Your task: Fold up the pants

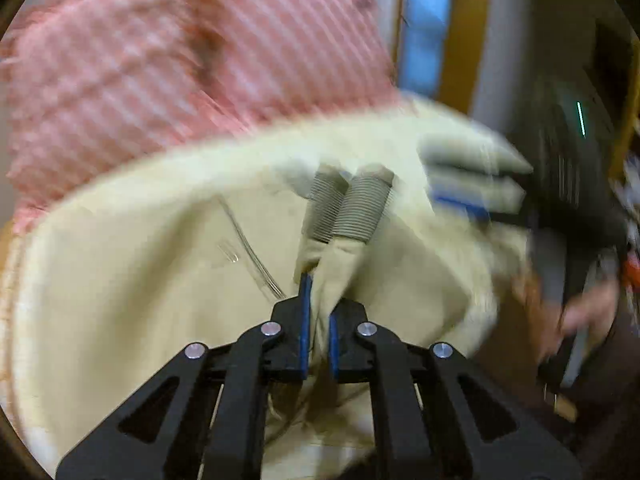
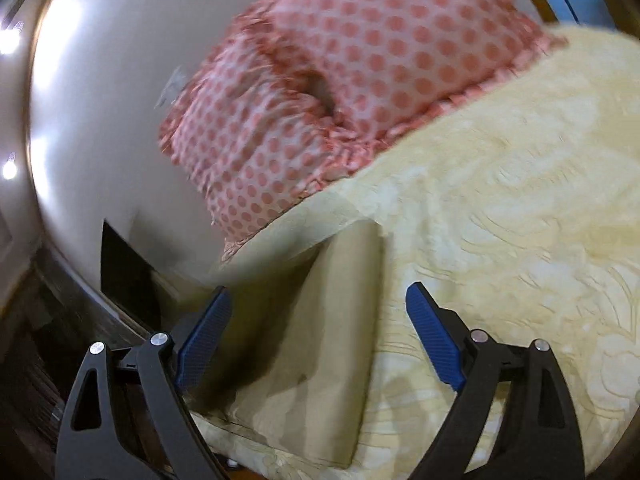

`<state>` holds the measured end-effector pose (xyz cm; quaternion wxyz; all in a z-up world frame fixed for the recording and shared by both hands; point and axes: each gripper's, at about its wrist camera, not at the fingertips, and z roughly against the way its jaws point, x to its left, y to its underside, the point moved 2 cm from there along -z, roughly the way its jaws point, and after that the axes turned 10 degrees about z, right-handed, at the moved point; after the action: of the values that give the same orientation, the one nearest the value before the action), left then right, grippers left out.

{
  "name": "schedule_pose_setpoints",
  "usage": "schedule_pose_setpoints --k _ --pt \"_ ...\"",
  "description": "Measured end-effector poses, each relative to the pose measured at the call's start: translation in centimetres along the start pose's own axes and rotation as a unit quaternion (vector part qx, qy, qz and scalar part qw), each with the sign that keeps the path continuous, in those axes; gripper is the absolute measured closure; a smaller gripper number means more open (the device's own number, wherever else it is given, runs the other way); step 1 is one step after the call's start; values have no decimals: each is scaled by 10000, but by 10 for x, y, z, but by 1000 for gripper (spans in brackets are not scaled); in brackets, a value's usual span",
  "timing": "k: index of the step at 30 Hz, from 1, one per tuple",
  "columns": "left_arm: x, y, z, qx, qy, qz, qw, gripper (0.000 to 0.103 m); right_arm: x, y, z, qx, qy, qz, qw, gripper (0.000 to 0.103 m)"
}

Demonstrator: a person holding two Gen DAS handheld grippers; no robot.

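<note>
Left wrist view: the left gripper (image 1: 318, 320) pinches a bunched fold of the beige pants (image 1: 160, 280), ribbed cuffs (image 1: 348, 208) just past its tips; behind lies a pink pillow (image 1: 180, 60). Right wrist view: the right gripper (image 2: 318, 320) hangs spread wide over a flat pant leg (image 2: 320, 340) on the cream bedspread (image 2: 500, 220)

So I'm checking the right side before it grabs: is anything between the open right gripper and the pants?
Nothing visible. The right gripper is open, with the pants lying on the yellow bedspread directly between its fingers.
</note>
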<state>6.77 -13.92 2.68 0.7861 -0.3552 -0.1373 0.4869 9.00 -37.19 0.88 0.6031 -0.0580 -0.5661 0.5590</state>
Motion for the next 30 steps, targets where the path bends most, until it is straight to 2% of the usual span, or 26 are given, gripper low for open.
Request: schedule_pose_setpoints --k 2,4,6,8,9,11,14,15,16,18,20,21,22,24,26,28,29,30 --pt "-8 13 0 -170 -183 -323 9992 94 -7 -3 -7 130 -130 -199 9996 13" --pt "-4 13 25 -411 146 -291 9986 88 -6 -8 -18 315 -189 -170 9992 13" --pt "9 6 50 -685 445 105 9966 81 -1 -12 -32 506 -245 -48 9984 13" --pt "41 -5 72 -926 463 687 9922 60 4 -16 -50 758 -111 116 9970 13" --pt "70 -11 81 -1046 276 1138 9876 47 4 -17 -57 845 -21 178 9963 13" --pt "128 -15 88 -1065 -183 1977 9743 46 3 -19 -74 1096 216 251 9934 15" --pt "194 -10 80 -731 -521 2728 9579 45 9 -18 -87 1336 390 549 9887 16" --pt "206 -8 76 -623 -589 2845 9548 44 14 -16 -93 1447 355 643 9868 25" --pt "220 -7 71 -497 -617 2937 9526 44 16 -16 -95 1495 365 734 9854 28" --pt "235 -4 62 -271 -512 3009 9519 40 24 -12 -99 1560 473 1112 9803 29" --pt "248 -8 47 -17 -363 3091 9503 37 22 -11 -100 1611 512 1130 9791 45" --pt "252 -7 41 96 -283 3141 9489 37 17 -12 -100 1643 451 1049 9798 57" --pt "256 -7 34 183 -201 3174 9479 37 12 -12 -101 1702 204 900 9811 73" --pt "262 -2 26 285 -9 3242 9455 37 4 -12 -103 1738 -6 647 9827 77" --pt "260 -1 20 372 206 3262 9443 37 3 -13 -106 1747 22 587 9829 73" --pt "257 -1 18 392 372 3180 9465 29 3 -14 -109 1759 -42 478 9832 69" --pt "256 -2 17 397 400 3162 9470 29 4 -13 -110 1783 -85 517 9826 68" --pt "255 -3 15 405 417 3158 9471 46 5 -13 -113 1829 -212 474 9818 75"
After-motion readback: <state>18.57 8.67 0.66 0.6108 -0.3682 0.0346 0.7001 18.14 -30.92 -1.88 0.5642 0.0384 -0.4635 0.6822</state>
